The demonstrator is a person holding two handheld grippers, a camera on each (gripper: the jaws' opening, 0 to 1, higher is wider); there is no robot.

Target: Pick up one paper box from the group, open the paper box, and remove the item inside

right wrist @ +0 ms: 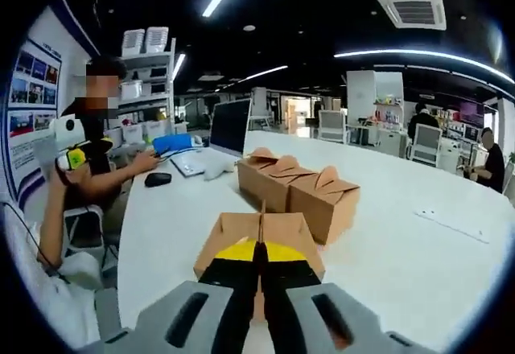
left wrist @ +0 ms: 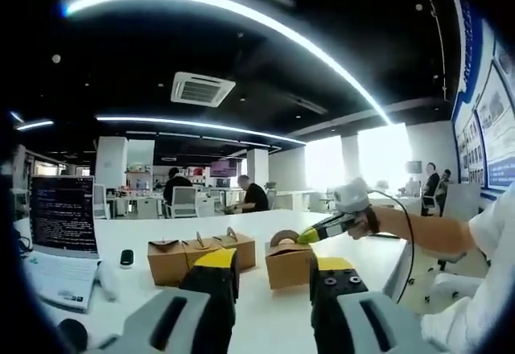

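We hold the left gripper (left wrist: 272,277) above the white bench (left wrist: 265,322) with its jaws spread apart and nothing between them. Ahead of it, at about 12 o'clock, sits a single brown box (left wrist: 287,264), set just apart from a row of boxes (left wrist: 199,256) at 11 o'clock. The right gripper (left wrist: 310,236) comes in from 2 o'clock in the left gripper view, its yellow tip touching the top of the single box; a sleeve (left wrist: 483,290) and forearm trail behind it at 3 o'clock. A laptop (left wrist: 60,233) stands at 9 o'clock, with a small dark mouse (left wrist: 126,257) between it and the row of boxes.

In the right gripper view, our right gripper (right wrist: 259,251) has its jaws pressed together on the upright top flap of the box (right wrist: 259,241), which lies right at the tips at 6 o'clock. The row of boxes (right wrist: 298,185) rests just beyond, toward 12 to 1 o'clock, their tops folded shut. A monitor (right wrist: 229,125) stands at 11 o'clock, and a seated person (right wrist: 100,145) at 9 o'clock rests a hand near a dark mouse (right wrist: 158,179). Farther back, other people sit at desks.
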